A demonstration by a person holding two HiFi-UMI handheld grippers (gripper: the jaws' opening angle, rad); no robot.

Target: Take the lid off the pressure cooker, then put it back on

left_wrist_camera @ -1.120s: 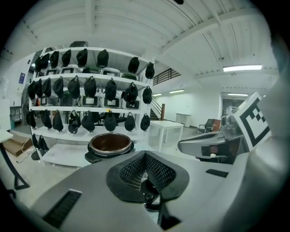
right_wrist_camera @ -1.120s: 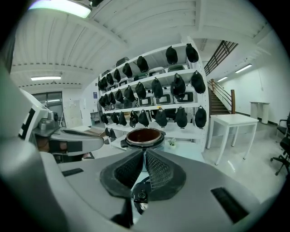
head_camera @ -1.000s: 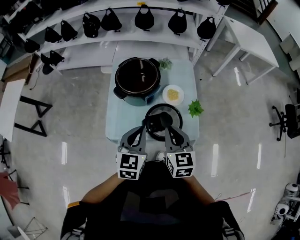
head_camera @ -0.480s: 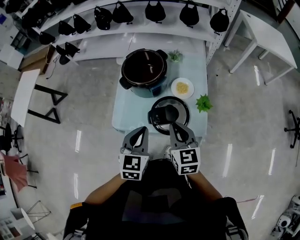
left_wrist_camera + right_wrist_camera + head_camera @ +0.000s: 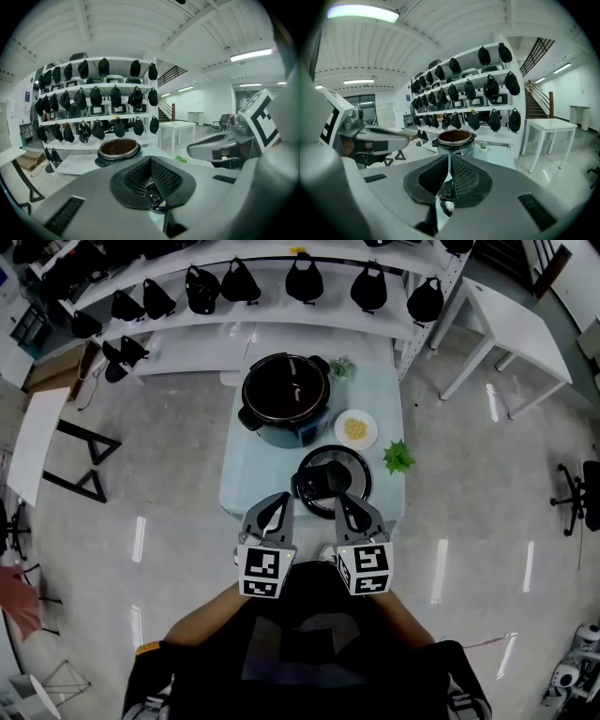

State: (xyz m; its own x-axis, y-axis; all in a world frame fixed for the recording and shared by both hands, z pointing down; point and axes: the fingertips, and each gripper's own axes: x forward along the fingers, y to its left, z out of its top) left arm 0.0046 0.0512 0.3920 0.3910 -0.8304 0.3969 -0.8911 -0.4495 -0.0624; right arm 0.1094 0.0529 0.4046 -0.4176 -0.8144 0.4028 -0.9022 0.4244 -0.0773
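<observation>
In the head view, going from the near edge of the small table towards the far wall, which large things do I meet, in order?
lid → open pressure cooker → white shelf → black bags

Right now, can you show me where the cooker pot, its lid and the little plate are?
pressure cooker pot (image 5: 281, 435): head view, on its front wall.
lid (image 5: 330, 479): head view, on the middle of its top.
small plate (image 5: 340, 430): head view, on its white left rim.
</observation>
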